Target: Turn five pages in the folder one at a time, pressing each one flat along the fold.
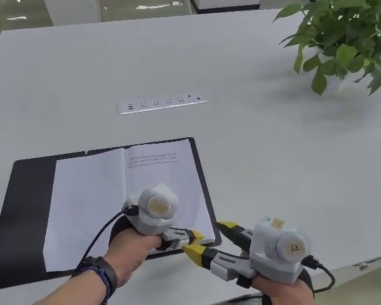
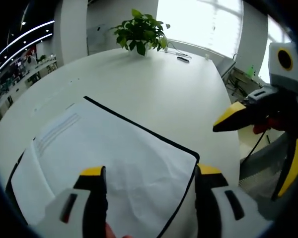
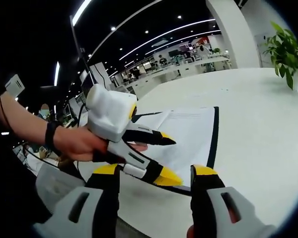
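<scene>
A black folder (image 1: 25, 210) lies open on the white table, with white pages (image 1: 89, 203) spread flat and a few lines of print at the top of the right page. My left gripper (image 1: 187, 236) hovers at the folder's near right corner. Its jaws stand open in the left gripper view (image 2: 150, 170), and the corner of the page (image 2: 114, 148) lies between them. My right gripper (image 1: 206, 237) is just off that corner, over bare table, open and holding nothing (image 3: 155, 170). It points at the left gripper (image 3: 166, 158) and the folder (image 3: 214, 134).
A potted green plant (image 1: 343, 38) stands at the far right of the table. A white power strip (image 1: 162, 103) is set into the table beyond the folder. The table's near edge (image 1: 368, 262) runs close under my right gripper.
</scene>
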`<state>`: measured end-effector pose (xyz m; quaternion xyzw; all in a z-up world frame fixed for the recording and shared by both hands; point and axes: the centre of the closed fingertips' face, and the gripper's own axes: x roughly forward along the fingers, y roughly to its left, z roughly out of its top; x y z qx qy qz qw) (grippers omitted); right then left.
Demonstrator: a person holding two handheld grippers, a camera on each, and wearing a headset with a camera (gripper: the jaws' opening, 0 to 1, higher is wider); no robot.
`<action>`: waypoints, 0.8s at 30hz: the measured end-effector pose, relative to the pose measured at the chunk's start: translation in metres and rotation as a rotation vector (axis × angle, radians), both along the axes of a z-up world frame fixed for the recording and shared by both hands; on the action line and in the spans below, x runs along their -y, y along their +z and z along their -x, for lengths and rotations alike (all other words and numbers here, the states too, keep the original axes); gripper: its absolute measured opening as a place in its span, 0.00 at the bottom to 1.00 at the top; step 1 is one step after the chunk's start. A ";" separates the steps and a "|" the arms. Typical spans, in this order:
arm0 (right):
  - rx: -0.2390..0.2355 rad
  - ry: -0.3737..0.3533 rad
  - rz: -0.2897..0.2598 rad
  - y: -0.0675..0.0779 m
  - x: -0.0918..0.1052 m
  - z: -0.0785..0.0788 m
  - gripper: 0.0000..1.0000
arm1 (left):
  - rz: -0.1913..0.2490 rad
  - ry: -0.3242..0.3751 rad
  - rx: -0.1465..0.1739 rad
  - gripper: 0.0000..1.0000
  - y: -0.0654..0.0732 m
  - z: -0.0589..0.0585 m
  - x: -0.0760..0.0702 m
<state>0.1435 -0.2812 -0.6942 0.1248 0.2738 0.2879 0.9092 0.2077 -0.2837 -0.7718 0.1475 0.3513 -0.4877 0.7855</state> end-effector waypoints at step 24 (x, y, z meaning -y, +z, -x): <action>-0.013 0.002 -0.008 -0.002 -0.001 0.001 0.55 | 0.014 -0.010 -0.065 0.72 -0.005 0.006 -0.006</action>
